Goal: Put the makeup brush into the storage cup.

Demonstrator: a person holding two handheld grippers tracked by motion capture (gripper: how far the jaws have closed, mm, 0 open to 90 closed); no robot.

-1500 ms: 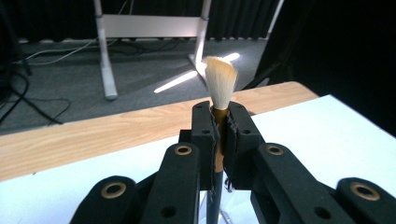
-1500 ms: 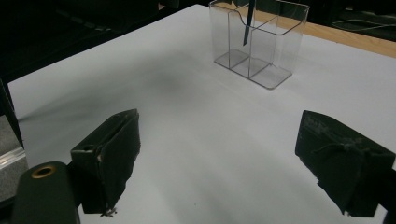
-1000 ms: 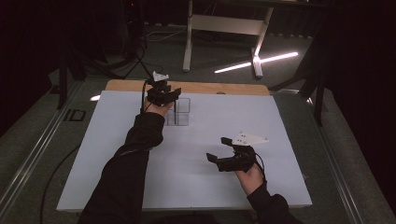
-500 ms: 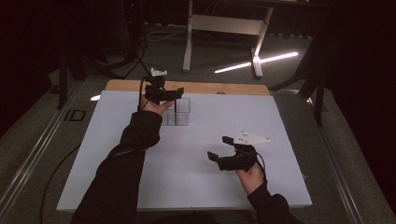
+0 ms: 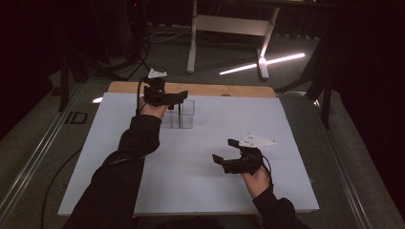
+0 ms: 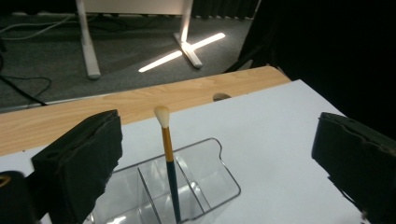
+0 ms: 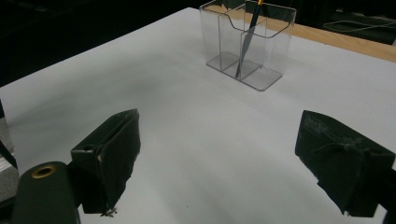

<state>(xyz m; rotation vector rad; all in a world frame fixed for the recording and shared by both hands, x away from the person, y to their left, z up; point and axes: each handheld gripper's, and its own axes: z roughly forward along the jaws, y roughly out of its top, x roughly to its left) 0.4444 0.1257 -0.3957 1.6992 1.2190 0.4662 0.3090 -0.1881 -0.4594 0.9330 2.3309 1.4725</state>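
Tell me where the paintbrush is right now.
The paintbrush stands bristles-up in the clear organizer at the table's far left, leaning on a divider, between the left tool's open jaws, untouched.

In the high view, at the left of the frame, the pale letters "ID" (image 5: 76,118) stand on the dark grey floor just beside the left edge of the desk (image 5: 119,157). They are large and plain, and sit level with the far part of the white sheet. No other writing, brand, number or sign can be read in either gripper view or elsewhere in the high view.
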